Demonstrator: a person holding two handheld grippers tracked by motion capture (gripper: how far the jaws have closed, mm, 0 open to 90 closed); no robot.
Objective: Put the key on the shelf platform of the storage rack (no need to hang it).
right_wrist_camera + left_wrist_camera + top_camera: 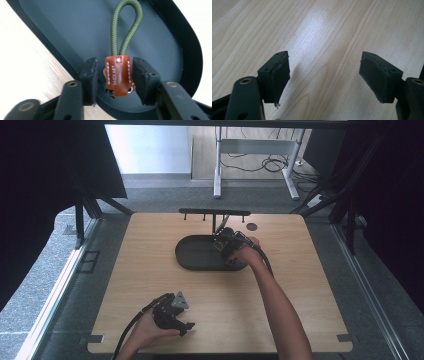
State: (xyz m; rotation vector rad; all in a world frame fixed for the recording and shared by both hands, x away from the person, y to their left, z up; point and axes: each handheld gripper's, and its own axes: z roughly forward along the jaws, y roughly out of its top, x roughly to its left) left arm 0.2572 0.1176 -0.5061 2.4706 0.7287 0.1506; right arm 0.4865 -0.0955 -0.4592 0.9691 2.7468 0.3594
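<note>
My right gripper (113, 80) pinches the leather tab (118, 75) of a corded fob over the tray (160, 37); left gripper (324, 77) idles wide over the table (332, 32) — thin grip, the fob could twist out

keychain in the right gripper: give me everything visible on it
The keychain is a brown leather-look tab with pale stitching down both sides and stamped lettering, a green braided cord loop rising from its top, and a small metal ring at its lower corner. It sits between the right gripper's black jaws; whether the pads actually press it I cannot tell. Behind it lies the dark oval tray; whether the tab touches the tray is unclear.
</note>
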